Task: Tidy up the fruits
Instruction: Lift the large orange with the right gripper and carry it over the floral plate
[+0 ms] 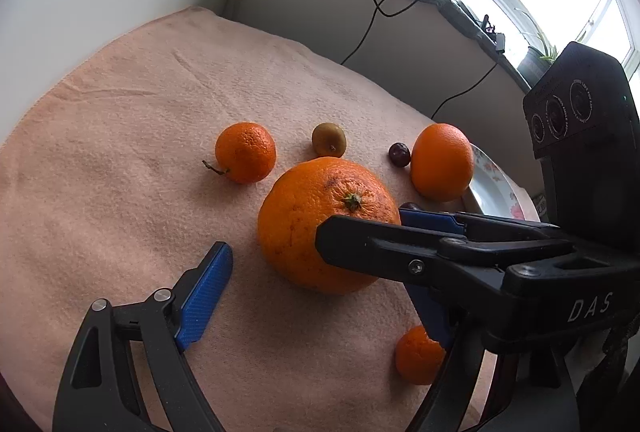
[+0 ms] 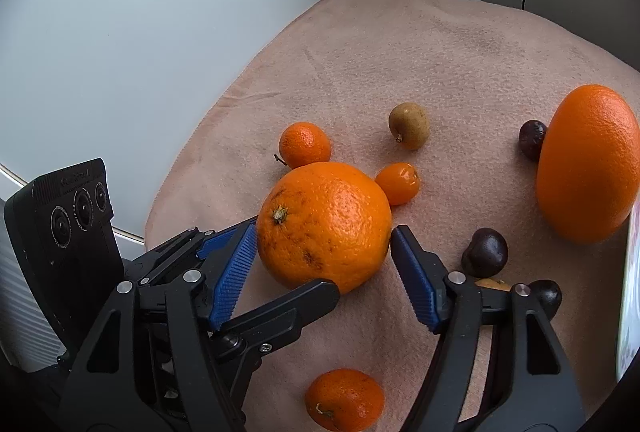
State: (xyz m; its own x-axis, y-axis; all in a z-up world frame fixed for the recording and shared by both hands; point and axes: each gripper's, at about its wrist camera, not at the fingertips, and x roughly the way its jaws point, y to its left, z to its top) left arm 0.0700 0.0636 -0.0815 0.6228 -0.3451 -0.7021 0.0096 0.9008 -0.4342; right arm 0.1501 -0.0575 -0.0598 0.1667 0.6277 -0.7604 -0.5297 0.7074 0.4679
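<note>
Jaws of both my grippers, left (image 1: 316,284) and right (image 2: 324,260), stand open around the big orange (image 2: 324,226) on the pink towel (image 2: 440,64).

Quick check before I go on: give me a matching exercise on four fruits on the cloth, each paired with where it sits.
Things:
1. big orange
2. brown fruit
3. oval orange
4. small mandarin

Places:
A. nearest the camera, below the fingers
B. between the right gripper's blue fingers
C. far right, by the plate
D. far side of the cloth, alone

Pairs: 1-B, 2-D, 3-C, 4-A
</note>
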